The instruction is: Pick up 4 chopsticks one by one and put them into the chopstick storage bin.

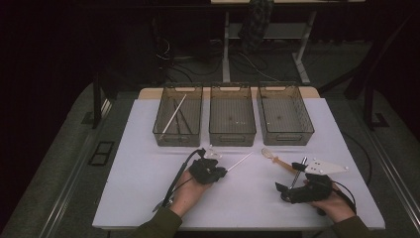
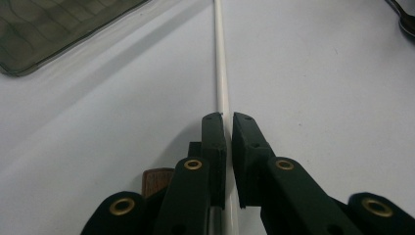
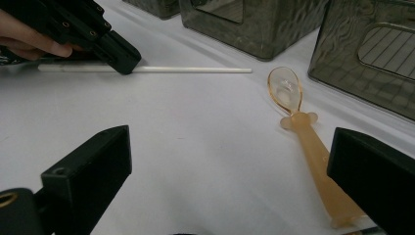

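left gripper: jaws pinched on white chopstick (flat on table) | right gripper: jaws wide, orange spoon between them, untouched | no writing legible

A white surface carries three clear bins in a row at its far edge — nearer lie a white chopstick and an orange spoon.

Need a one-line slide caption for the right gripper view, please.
Open right tongs face an orange spoon on the white table, while the left tongs pinch a white stick near the bins.
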Demonstrator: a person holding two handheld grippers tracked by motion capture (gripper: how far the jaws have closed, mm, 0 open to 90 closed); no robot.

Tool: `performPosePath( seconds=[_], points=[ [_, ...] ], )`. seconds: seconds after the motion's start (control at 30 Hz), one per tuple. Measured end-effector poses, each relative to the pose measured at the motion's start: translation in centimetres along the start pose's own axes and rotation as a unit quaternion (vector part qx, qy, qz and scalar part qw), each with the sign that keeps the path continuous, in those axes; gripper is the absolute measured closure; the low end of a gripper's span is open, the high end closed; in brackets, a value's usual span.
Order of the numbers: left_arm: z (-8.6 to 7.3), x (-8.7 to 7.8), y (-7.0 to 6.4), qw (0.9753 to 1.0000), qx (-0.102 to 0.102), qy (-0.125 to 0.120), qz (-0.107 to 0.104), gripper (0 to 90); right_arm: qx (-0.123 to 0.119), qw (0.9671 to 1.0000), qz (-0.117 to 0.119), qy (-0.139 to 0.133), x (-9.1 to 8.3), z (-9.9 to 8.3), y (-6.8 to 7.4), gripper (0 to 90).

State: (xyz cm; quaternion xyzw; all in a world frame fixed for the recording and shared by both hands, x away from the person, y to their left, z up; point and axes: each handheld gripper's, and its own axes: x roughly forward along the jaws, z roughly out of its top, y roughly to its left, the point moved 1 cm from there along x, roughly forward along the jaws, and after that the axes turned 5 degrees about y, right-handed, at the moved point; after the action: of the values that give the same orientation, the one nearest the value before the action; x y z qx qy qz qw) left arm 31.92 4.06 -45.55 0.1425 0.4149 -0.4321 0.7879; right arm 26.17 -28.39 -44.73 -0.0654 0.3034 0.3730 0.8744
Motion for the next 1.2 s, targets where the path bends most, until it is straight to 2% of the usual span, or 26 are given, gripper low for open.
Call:
performPosePath(
  seconds=[0.33,0.53,0.73,1.2],
  points=[
    [0.1,-0.1,0.0,0.9999,-0.012,-0.004,-0.008,84.3,0.002,1.0000,0.000,-0.001,-0.1,0.0,-0.1,2.7],
    [0.3,0.0,-0.5,0.9998,0.000,0.009,-0.019,84.4,0.002,1.0000,-0.001,-0.004,-0.2,0.0,-0.1,2.6],
    [0.7,-0.6,-0.5,0.9994,0.004,0.008,-0.033,84.4,0.002,1.0000,0.000,-0.005,-0.2,0.0,-0.1,2.7],
    [1.1,-3.2,0.5,0.9976,-0.015,-0.046,-0.049,84.3,0.003,1.0000,0.000,-0.005,-0.2,0.0,-0.2,2.7]
  ],
)
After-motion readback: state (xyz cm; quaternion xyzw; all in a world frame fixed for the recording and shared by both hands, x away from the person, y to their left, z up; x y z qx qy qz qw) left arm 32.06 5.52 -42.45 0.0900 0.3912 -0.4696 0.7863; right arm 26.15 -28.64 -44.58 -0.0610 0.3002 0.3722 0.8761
